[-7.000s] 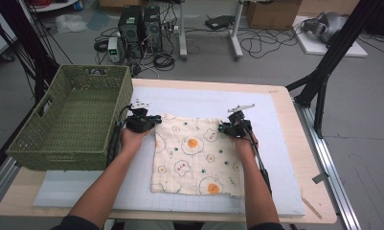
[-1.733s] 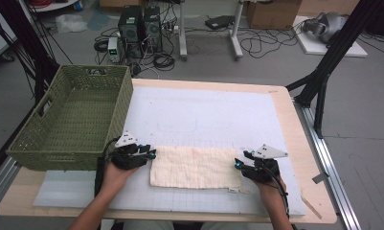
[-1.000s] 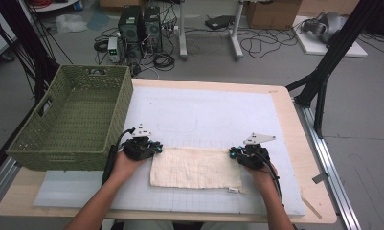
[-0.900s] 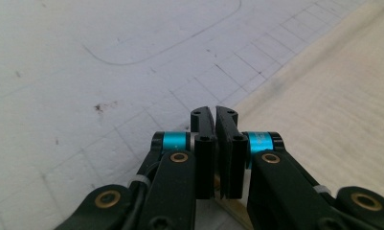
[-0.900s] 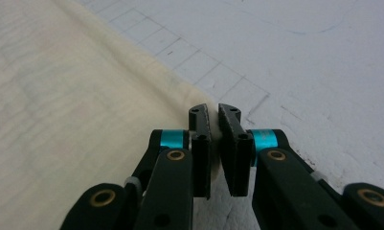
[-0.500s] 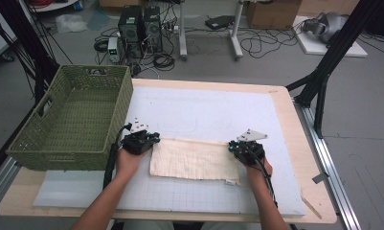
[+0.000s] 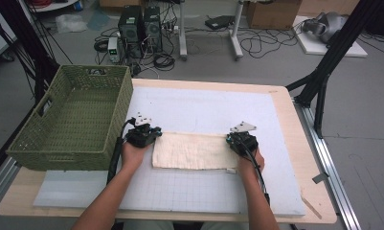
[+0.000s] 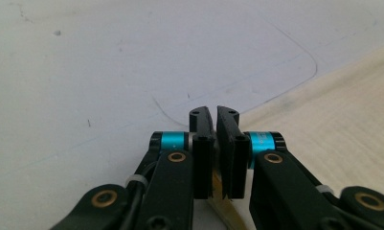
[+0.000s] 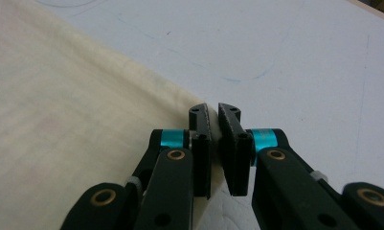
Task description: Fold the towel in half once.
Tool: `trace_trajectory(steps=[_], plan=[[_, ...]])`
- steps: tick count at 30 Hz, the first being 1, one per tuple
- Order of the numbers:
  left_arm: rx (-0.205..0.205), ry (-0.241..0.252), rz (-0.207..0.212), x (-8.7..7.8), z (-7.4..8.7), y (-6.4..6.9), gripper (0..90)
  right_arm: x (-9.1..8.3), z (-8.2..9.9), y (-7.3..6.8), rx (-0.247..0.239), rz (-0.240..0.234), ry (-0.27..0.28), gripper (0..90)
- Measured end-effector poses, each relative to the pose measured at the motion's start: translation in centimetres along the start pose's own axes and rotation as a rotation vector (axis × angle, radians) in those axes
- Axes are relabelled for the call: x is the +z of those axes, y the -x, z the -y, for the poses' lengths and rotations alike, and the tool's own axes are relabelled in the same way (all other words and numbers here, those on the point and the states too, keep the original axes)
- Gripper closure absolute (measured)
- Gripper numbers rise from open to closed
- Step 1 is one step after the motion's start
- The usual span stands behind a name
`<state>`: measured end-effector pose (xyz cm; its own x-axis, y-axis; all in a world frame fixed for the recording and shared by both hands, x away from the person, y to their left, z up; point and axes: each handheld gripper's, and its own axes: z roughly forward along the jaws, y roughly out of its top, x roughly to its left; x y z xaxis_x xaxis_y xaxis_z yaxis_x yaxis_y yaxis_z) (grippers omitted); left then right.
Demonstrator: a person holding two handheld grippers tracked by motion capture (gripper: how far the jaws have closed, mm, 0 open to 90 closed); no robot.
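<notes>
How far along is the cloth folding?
Done: the cloth lies folded into a long strip on the white mat. In hand: the left tongs and right tongs sit at its two far corners, jaws nearly shut, apparently pinching the edge. Left: probably at least another fold, then perhaps into the green basket, which has no cloth in it.

matt cream cloth [image 7: 192, 151], woven green basket [image 7: 70, 124], smooth white mat [image 7: 218, 108]

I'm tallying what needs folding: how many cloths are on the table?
1: the cream cloth lies folded on the white mat, right of the green basket. Nothing shows inside the basket.
</notes>
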<state>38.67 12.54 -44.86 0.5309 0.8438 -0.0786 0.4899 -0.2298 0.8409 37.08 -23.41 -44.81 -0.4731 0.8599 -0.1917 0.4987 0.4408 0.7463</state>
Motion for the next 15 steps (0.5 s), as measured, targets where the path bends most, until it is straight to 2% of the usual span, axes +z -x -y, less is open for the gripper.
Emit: trace_trajectory(steps=[2, 4, 5, 7, 9, 12, 15], plan=[[-0.013, -0.008, -0.004, -0.1, 0.0, -0.2, 72.2, 0.0, 0.0, 0.1, 0.007, 0.004, -0.001, 80.3], [-0.041, -0.007, -0.014, -0.5, -0.1, -0.5, 60.4, -0.2, 0.1, 0.3, 0.024, 0.016, 0.006, 68.9], [-0.039, -0.006, -0.016, -0.9, -0.2, -0.5, 56.7, -0.4, 0.1, 0.4, 0.035, 0.018, 0.008, 63.7], [-0.005, 0.014, -0.006, -1.6, -0.4, -0.3, 57.0, -1.1, 0.2, 0.8, 0.069, 0.008, 0.035, 56.8], [0.0, 0.034, 0.009, -2.0, -0.4, 0.0, 57.8, -1.8, 0.4, 1.2, 0.087, -0.01, 0.065, 54.2], [0.025, 0.052, 0.036, -2.8, -0.4, 0.5, 57.9, -3.0, 0.7, 1.2, 0.068, -0.039, 0.098, 53.7], [0.029, 0.06, 0.072, -3.4, 0.0, 0.7, 60.2, -4.2, 1.4, 0.8, 0.033, -0.1, 0.115, 56.6]])
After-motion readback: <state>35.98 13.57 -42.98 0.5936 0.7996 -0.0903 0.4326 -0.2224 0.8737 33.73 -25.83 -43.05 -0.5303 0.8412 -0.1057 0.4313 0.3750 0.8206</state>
